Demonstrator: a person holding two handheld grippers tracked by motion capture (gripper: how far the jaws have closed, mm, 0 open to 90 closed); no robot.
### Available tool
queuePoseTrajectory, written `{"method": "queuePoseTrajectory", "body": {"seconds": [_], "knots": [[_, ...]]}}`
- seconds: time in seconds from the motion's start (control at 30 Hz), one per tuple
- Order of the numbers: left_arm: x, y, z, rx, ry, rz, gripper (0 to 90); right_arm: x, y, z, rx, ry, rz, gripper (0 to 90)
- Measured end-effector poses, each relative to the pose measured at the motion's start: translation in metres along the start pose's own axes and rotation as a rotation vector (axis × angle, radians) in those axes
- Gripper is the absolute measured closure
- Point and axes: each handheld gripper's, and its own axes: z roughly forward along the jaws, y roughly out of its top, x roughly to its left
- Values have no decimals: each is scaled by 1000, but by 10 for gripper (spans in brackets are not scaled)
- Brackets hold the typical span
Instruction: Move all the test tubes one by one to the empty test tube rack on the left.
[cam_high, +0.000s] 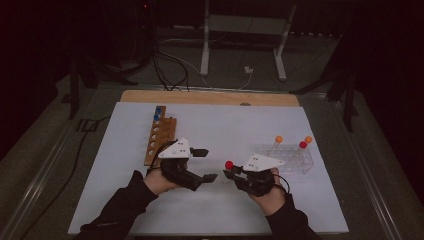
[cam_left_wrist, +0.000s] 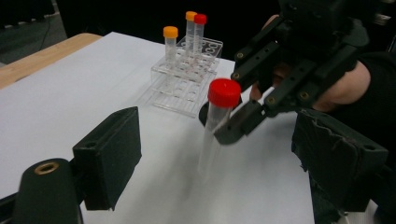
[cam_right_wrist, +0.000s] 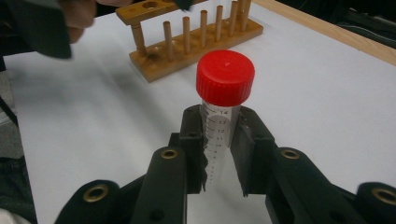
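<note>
My right gripper (cam_high: 231, 173) is shut on a clear tube with a red cap (cam_right_wrist: 225, 77), held upright above the white sheet; the same red-capped tube (cam_left_wrist: 223, 93) hangs in front of the left gripper's camera. My left gripper (cam_high: 206, 164) stands open just left of it, jaws wide apart, nothing between them. A clear plastic rack (cam_high: 290, 157) at the right holds two orange-capped tubes (cam_high: 278, 139) and one red-capped tube (cam_high: 302, 144). A wooden rack (cam_high: 160, 137) at the left carries blue-capped tubes (cam_high: 157, 112) at its far end.
A white sheet (cam_high: 215, 130) covers the wooden table (cam_high: 210, 97). Cables and a metal stand's legs (cam_high: 205, 55) lie on the floor beyond the table. Dark floor surrounds both sides.
</note>
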Motion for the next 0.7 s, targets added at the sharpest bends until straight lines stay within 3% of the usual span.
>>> {"method": "queuePoseTrajectory", "body": {"seconds": [0.47,0.7], "knots": [[-6,10,32,17,-42,58,516,3,0,1,2,10,-6,743],[-6,11,37,28,-17,82,681,2,0,0,2,9,-8,742]]}}
